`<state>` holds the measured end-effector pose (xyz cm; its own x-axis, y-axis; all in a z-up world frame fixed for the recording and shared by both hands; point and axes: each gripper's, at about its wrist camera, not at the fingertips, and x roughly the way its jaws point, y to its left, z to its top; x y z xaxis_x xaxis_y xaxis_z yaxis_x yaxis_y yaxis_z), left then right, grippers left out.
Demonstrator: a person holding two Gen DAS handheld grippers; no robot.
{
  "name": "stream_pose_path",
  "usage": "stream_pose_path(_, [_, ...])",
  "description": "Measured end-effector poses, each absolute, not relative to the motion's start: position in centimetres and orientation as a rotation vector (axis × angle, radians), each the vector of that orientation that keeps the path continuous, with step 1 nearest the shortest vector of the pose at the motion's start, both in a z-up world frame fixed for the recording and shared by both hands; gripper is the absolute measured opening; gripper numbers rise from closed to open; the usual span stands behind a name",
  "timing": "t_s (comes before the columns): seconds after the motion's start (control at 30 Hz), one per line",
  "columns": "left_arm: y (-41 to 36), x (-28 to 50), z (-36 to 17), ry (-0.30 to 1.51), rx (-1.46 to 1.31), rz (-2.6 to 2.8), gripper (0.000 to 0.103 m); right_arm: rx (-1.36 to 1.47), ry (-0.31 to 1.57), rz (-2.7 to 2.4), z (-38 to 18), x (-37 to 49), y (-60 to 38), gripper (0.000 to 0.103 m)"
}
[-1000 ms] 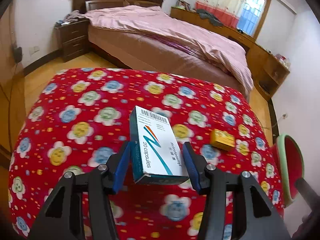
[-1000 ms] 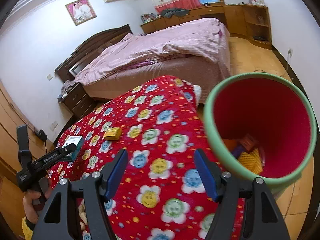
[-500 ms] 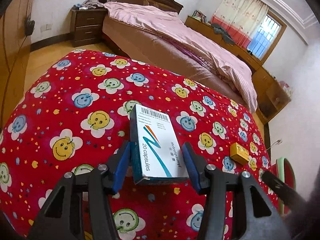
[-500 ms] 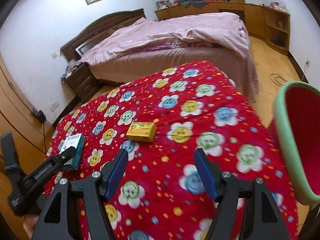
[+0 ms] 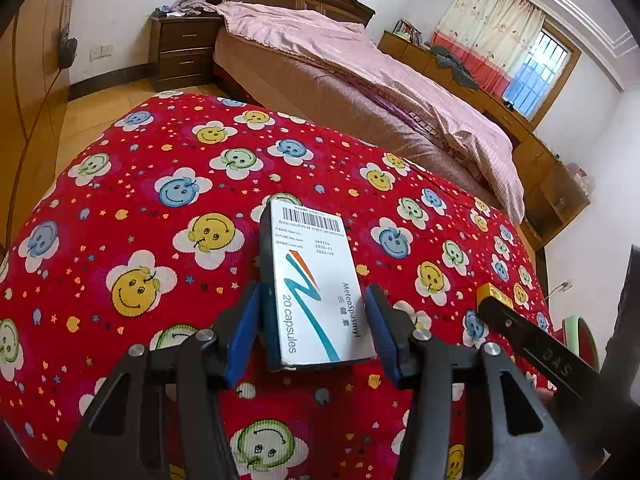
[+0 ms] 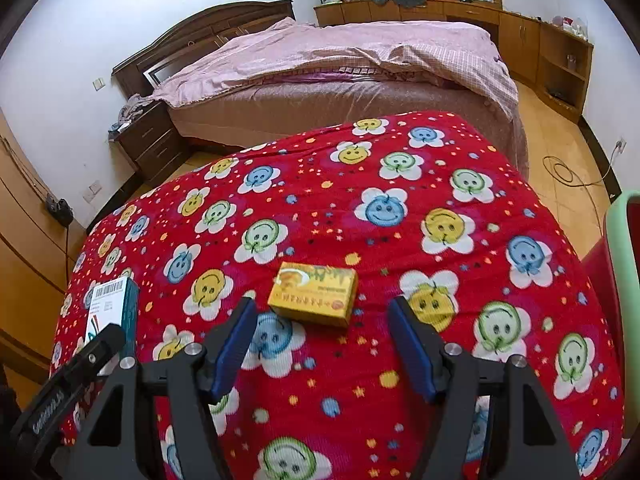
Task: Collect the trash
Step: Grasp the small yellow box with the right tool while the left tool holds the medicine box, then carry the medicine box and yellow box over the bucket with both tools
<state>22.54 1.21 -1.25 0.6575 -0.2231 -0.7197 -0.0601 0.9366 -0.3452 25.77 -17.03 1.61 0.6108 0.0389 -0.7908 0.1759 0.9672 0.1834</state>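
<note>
My left gripper (image 5: 310,334) is shut on a white and teal capsule box (image 5: 314,284) and holds it just above the red flowered cloth (image 5: 160,208). The box also shows in the right wrist view (image 6: 110,310) at the far left. My right gripper (image 6: 322,346) is open and empty, with a small yellow box (image 6: 314,294) lying on the cloth just beyond its fingertips. The yellow box shows in the left wrist view (image 5: 494,296), partly hidden by the right gripper. A red bin with a green rim (image 6: 622,248) stands at the right edge.
The cloth covers a rounded table (image 6: 400,208). A bed with a pink cover (image 6: 340,68) stands behind it, a nightstand (image 6: 154,142) to its left. Wooden cabinets (image 6: 560,56) line the far wall. A cable (image 6: 568,172) lies on the wooden floor.
My right gripper swung left from the bin's opening to the yellow box and came close to it. My left gripper kept its hold on the capsule box while its view shifted left over the cloth.
</note>
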Motion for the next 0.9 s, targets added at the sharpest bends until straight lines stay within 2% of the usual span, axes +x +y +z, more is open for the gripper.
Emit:
stream_pose_path(0.1, [1.3,22.6,-1.3,0.853,-0.362,-0.098,0.053,0.22,0.903,-0.098,1.5,26.1,-16.6,0.068])
stream_pose_path(0.2, [1.3,22.5,-1.3,0.853,-0.363,-0.099,0.053,0.167,0.895,-0.128,1.4,26.1,-16.2,0.048])
stream_pose_path(0.23, [1.3,22.5,-1.3,0.853,-0.362,-0.098,0.053,0.158,0.895,-0.134,1.4,26.1,-16.2,0.047])
stream_pose_path(0.53, [1.4,22.5,-1.2,0.848,-0.363,-0.099,0.053,0.217,0.899,-0.066,2.5,24.1,-17.4,0.046])
stream_pose_path(0.9, [1.1,21.8,-0.3,0.809,-0.361,-0.125,0.053,0.259,0.84,-0.05,6.1,16.8,-20.0,0.046])
